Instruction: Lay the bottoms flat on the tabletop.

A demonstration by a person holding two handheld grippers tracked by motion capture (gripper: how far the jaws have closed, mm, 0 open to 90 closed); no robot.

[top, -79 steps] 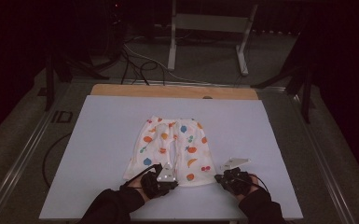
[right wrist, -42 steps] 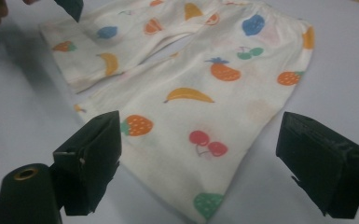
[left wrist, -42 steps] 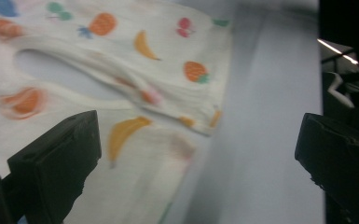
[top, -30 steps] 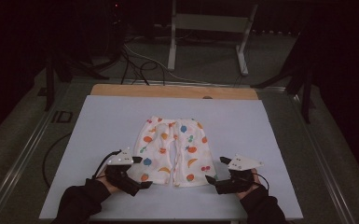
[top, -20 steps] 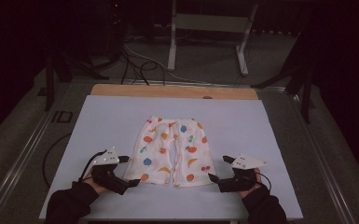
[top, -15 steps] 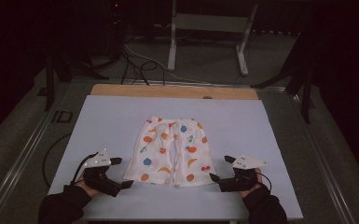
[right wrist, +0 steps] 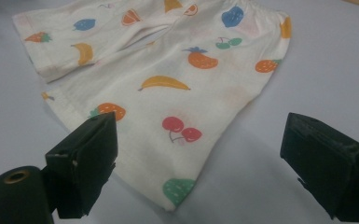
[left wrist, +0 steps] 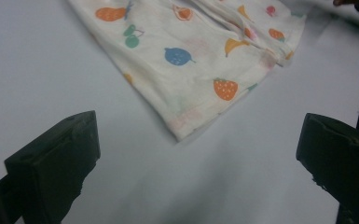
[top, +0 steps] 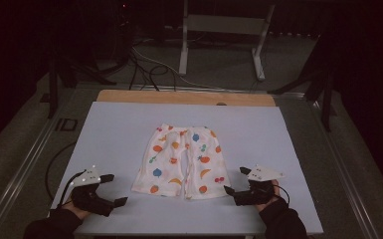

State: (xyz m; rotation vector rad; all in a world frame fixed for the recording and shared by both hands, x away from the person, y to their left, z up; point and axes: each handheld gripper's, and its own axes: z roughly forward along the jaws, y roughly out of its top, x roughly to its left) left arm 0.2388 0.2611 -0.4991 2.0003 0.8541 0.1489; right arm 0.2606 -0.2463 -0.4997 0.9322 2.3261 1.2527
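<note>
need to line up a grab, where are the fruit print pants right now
In the high view the fruit print pants lie flat at the middle of the white table cover, leg hems toward the person, between the left gripper and right gripper.

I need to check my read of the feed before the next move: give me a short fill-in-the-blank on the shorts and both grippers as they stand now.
1. The fruit-print shorts lie flat on the ____ mat.
2. The jaws of the left gripper stand ____, holding nothing.
3. The right gripper sits beside the shorts' hem, with its jaws ____.
4. The shorts' waistband points ____ from the person.

Missing words: white; open; open; away
</note>
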